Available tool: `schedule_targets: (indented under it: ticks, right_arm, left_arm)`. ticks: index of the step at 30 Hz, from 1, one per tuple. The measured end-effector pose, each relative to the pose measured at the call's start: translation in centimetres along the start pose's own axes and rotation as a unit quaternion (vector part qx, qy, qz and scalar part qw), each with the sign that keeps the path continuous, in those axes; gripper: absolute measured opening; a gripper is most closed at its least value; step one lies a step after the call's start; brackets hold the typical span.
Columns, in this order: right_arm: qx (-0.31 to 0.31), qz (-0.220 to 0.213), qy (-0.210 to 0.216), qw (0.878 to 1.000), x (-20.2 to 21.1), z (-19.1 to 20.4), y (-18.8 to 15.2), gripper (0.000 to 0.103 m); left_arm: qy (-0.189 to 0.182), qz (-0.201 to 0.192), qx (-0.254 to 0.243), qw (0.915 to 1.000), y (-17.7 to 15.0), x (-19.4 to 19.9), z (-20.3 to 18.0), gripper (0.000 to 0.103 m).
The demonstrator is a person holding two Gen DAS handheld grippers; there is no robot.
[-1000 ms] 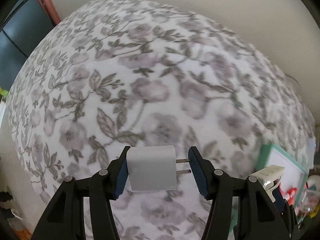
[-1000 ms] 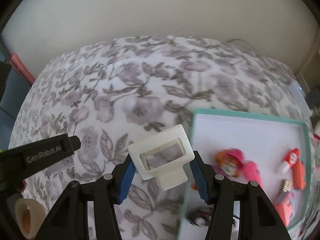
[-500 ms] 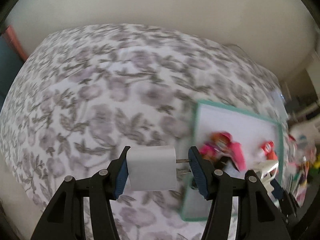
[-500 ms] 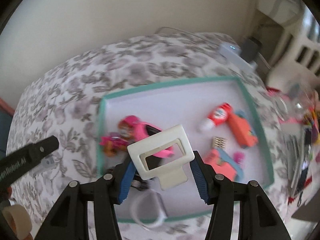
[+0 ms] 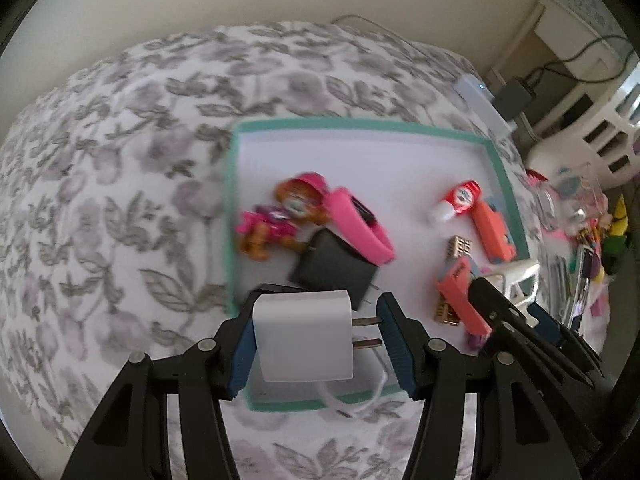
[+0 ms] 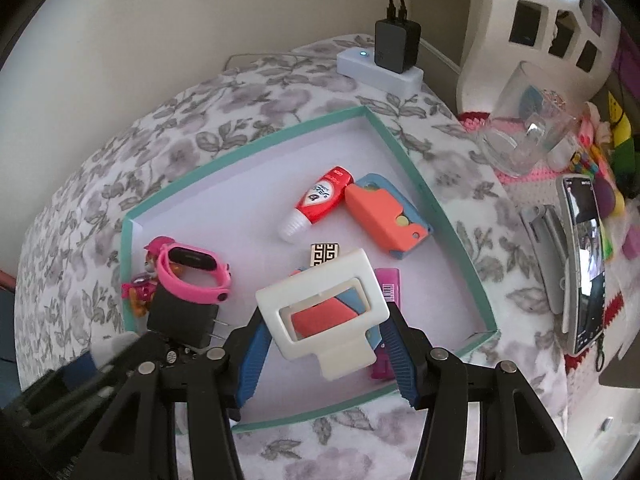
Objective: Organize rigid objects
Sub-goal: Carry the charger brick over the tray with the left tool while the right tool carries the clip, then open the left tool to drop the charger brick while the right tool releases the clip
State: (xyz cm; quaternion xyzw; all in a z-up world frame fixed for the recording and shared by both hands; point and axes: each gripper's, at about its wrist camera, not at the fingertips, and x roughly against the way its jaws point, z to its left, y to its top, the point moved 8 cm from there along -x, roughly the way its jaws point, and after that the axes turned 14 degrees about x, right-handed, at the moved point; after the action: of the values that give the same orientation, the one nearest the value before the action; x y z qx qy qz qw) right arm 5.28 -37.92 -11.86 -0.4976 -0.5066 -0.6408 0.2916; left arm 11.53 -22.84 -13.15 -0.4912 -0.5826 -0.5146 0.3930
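The left gripper (image 5: pixel 318 338) holds a white charger plug (image 5: pixel 304 336) end to end, one blue pad on its flat back and the other against the tips of its two metal prongs. The right gripper (image 6: pixel 324 334) grips a cream plastic frame (image 6: pixel 322 306) by its edges, with the rectangular window standing clear above the fingers. Both hang over the teal-rimmed tray (image 6: pixel 460 240) on the floral cloth (image 5: pixel 100 200).

Seen from the left wrist, the plug sits at 6 o'clock, over the tray's near left corner, with a black adapter (image 5: pixel 336 268) just beyond it and a pink watch band (image 5: pixel 360 228) at about 1 o'clock from that. In the right wrist view the frame hangs above an orange and blue piece, and a red tube (image 6: pixel 318 202) lies at 12 o'clock.

Both held things look light, hard and smooth. The prong-tip hold seems prone to pivoting; gripping across the plug's flat sides would likely sit steadier. The frame's thin window bars look its weakest part, so its thicker base tab is probably the safer place.
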Motion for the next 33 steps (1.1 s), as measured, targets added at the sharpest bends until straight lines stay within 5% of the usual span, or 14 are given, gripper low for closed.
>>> schedule_targets:
  ticks: [7, 17, 20, 25, 33]
  right_arm:
    - [-0.012, -0.005, 0.003, 1.0, -0.3, -0.4, 0.0, 0.058]
    - [0.015, -0.011, 0.003, 1.0, 0.3, 0.6, -0.5, 0.068]
    - [0.028, -0.013, 0.0, 1.0, 0.5, 1.1, -0.8, 0.07]
    - [0.043, -0.011, 0.0, 0.999, 0.5, 1.8, -1.4, 0.081]
    - [0.076, -0.007, -0.003, 0.997, 0.7, 3.4, -2.6, 0.085]
  left_arm:
    - [-0.032, 0.013, 0.011, 0.9993, -0.3, -0.8, -0.4, 0.059]
    - [-0.004, -0.017, 0.019, 0.9997, -0.2, 0.3, 1.7, 0.066]
    - [0.009, -0.029, 0.031, 0.9991, -0.1, 0.7, 3.0, 0.08]
    - [0.052, -0.047, 0.045, 0.9965, -0.1, 0.9, 5.6, 0.084]
    - [0.103, -0.044, 0.057, 0.992, -0.9, 0.3, 8.6, 0.089]
